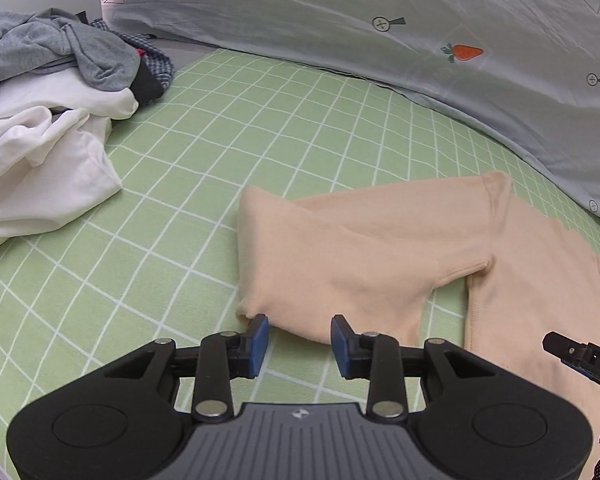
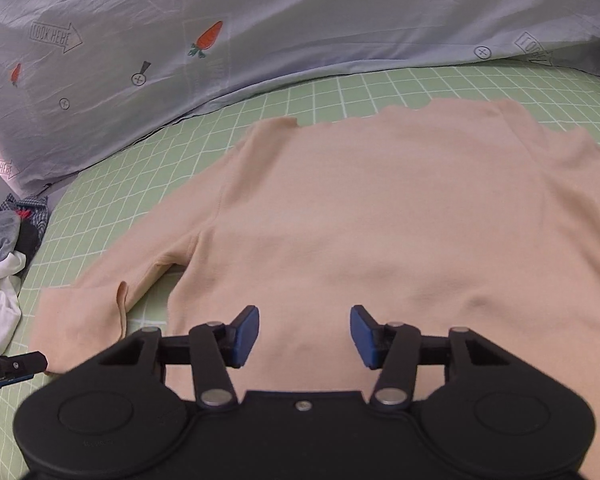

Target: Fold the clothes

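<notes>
A peach long-sleeved top [image 2: 380, 208] lies spread flat on the green checked sheet [image 1: 172, 208]. Its left sleeve [image 1: 332, 256] is bent back on itself, with the cuff end near my left gripper [image 1: 300, 332]. That gripper hovers open just above the sleeve's lower edge, and its blue pads press on nothing. My right gripper [image 2: 304, 328] stands open over the lower middle of the top's body, with no cloth pinched between its pads. The tip of the right gripper [image 1: 580, 356] shows at the edge of the left wrist view. The left gripper's tip [image 2: 16, 366] shows beside the sleeve.
A heap of white, grey and checked clothes [image 1: 52, 92] lies on the sheet to the left, also seen as a heap [image 2: 0, 264] in the right wrist view. A pale blue quilt with carrot prints [image 1: 380, 20] bounds the far side.
</notes>
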A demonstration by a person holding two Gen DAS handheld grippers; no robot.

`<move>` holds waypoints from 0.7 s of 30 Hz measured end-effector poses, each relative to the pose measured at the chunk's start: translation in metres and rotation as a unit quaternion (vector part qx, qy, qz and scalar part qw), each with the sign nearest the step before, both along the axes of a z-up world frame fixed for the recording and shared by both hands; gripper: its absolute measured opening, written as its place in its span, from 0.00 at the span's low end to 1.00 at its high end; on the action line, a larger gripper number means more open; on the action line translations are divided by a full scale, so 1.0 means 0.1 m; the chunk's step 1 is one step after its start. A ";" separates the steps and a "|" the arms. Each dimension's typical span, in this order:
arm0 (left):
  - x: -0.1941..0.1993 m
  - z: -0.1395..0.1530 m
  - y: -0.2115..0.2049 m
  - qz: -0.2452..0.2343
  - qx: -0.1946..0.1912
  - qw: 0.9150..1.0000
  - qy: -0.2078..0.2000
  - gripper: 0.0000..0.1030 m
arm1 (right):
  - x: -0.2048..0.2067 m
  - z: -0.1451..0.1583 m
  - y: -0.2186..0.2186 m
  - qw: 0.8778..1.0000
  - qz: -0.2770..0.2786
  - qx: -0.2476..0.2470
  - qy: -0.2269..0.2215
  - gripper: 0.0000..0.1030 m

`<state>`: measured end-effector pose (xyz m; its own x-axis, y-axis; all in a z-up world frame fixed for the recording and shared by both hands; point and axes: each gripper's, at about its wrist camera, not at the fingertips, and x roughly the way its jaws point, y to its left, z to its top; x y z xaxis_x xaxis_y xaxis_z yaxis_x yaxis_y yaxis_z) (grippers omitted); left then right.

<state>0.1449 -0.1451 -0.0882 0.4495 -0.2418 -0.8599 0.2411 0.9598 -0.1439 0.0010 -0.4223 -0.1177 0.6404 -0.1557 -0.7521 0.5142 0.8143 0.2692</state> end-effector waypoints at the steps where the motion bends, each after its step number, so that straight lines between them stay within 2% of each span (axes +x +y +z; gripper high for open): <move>1: 0.02 -0.03 0.05 0.010 0.007 1.000 0.006 0.36 | 0.11 0.06 0.08 1.000 0.021 -0.002 -0.004 0.42; 4: 0.06 -0.11 0.13 0.021 0.016 0.999 0.019 0.37 | 0.42 0.18 0.35 0.997 0.073 0.002 -0.010 0.39; 7: 0.09 -0.15 0.17 0.017 0.011 1.000 0.024 0.37 | 0.65 0.16 0.64 0.993 0.119 0.019 -0.013 0.39; 10: 0.12 -0.19 0.13 0.005 0.016 0.999 0.027 0.37 | 0.79 0.09 0.84 0.989 0.146 0.027 -0.002 0.39; 14: 0.13 -0.23 0.10 -0.011 0.025 0.999 0.028 0.38 | 0.88 -0.03 0.98 0.987 0.154 0.033 0.014 0.38; 17: 0.14 -0.23 0.08 -0.023 0.028 0.999 0.024 0.41 | 0.92 -0.07 1.03 0.986 0.162 0.019 0.016 0.26; 18: 0.14 -0.23 0.08 -0.025 0.029 0.999 0.023 0.42 | 0.92 -0.07 1.04 0.986 0.167 0.016 0.016 0.13; 19: 0.14 -0.23 0.07 -0.027 0.029 0.999 0.023 0.42 | 0.92 -0.07 1.05 0.985 0.170 0.013 0.018 0.04; 21: 0.14 -0.23 0.06 -0.029 0.031 0.999 0.022 0.42 | 0.91 -0.07 1.05 0.985 0.173 0.007 0.018 0.00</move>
<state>0.1593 -0.1391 -0.1113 0.3978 -0.2129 -0.8924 0.2917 0.9516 -0.0970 0.0924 -0.3171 -0.1246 0.6257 0.0778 -0.7762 0.2155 0.9390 0.2679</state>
